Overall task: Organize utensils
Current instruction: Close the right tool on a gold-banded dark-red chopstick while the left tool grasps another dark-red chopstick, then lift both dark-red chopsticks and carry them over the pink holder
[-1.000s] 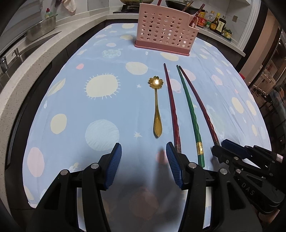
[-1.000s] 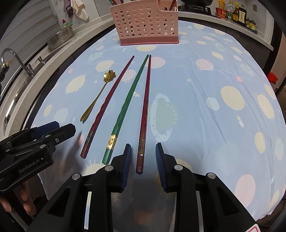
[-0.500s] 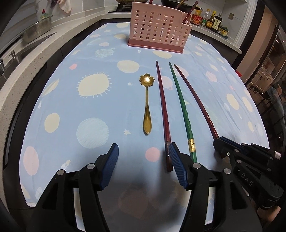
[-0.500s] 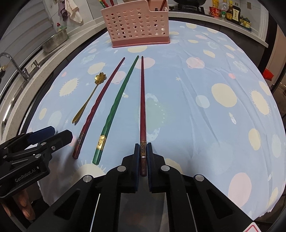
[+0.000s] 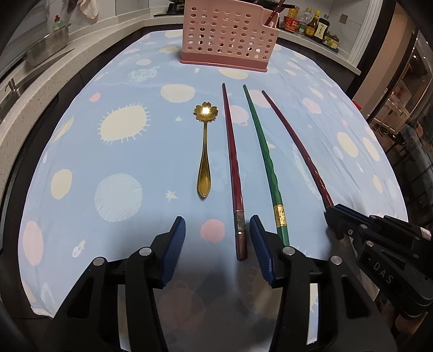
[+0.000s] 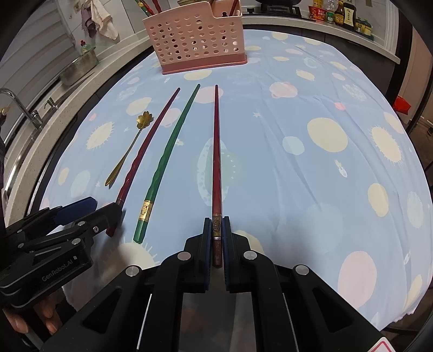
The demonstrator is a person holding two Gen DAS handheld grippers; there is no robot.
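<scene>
Three chopsticks and a gold flower spoon (image 5: 204,151) lie side by side on the blue dotted cloth (image 5: 121,151). My right gripper (image 6: 216,230) is shut on the near end of the rightmost red chopstick (image 6: 216,149), which still rests on the cloth. My left gripper (image 5: 217,238) has its jaws closing around the near end of the left red chopstick (image 5: 235,176); that end lies close to the right pad (image 5: 259,243), and neither pad presses on it. Between the two red ones lies the green chopstick (image 5: 266,157). The pink perforated utensil basket (image 5: 230,35) stands at the far end.
Several utensils stand in the basket (image 6: 194,40). A sink with a tap (image 6: 16,105) and a metal colander (image 6: 78,67) are on the counter at left. Sauce bottles (image 5: 314,25) line the back counter. The cloth's near edge hangs just below both grippers.
The right gripper has shut on the rightmost red chopstick. The left gripper has shifted so the left red chopstick's end lies between its jaws, which have then narrowed.
</scene>
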